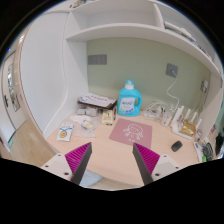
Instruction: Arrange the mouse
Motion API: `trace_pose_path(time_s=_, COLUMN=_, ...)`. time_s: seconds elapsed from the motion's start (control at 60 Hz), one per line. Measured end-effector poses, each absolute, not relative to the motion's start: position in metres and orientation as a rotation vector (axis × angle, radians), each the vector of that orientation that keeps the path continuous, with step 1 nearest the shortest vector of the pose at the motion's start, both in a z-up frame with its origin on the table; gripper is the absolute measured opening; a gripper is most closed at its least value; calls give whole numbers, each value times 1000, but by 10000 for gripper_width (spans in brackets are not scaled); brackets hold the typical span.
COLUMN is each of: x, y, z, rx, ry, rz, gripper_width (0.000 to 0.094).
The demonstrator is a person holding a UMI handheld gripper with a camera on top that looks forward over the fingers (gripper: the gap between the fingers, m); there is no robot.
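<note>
The gripper (106,160) hangs above the near edge of a light wooden desk (105,150). Its two fingers are spread wide apart, and nothing is between them. Each finger has a bright pink pad (77,155) on its inner side.

Beyond the fingers, a pink mouse pad (128,131) lies flat on the desk. It has small drawings on it. The mouse (176,146) is a small dark thing lying on the desk, well to the right of the mouse pad and not touching it. It is too small to see more of it.

Behind the mouse pad stands a blue bottle (129,99) with a white label, close to the green wall (140,70). To the left of the bottle is a flat box (96,101). A small yellow box (108,117) sits just in front of it. Some little cards or packets (66,131) lie on the left side of the desk.

On the far right stands a white router (185,123) with thin sticks pointing up. A white shelf (120,25) hangs high above the desk. Two grey sockets (97,60) are on the wall.
</note>
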State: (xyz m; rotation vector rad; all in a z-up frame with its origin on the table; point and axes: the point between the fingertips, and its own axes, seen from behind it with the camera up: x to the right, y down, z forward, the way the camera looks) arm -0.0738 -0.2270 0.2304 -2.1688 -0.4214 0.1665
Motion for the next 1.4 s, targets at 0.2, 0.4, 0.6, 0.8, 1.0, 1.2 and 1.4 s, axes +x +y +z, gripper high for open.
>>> trace_pose_path(time_s=0.2, x=-11, y=-237, z=164, rx=-2281, ry=-331, rz=121, gripper_width=848)
trace_pose_path(time_s=0.4, x=103, y=-224, z=90, rx=-2353, ry=-164, rz=13, gripper_width=849)
trace_pose_path(time_s=0.6, x=212, y=-150, z=45, rx=-2295, ry=-40, rz=-88, gripper_width=849)
trace_pose_path(time_s=0.8, x=268, y=-57, z=13, rx=-2250, ry=49, rz=-57, gripper_width=847)
trace_pose_path(time_s=1.0, x=283, y=8, z=-10, rx=-2270, ry=121, rz=-2, gripper_width=845)
trace_pose_path(time_s=1.2, x=285, y=54, z=-12, rx=-2263, ry=134, rz=7, gripper_width=835)
trace_pose_path(time_s=1.4, x=279, y=76, z=-15, rx=-2255, ry=60, rz=-78, gripper_width=585)
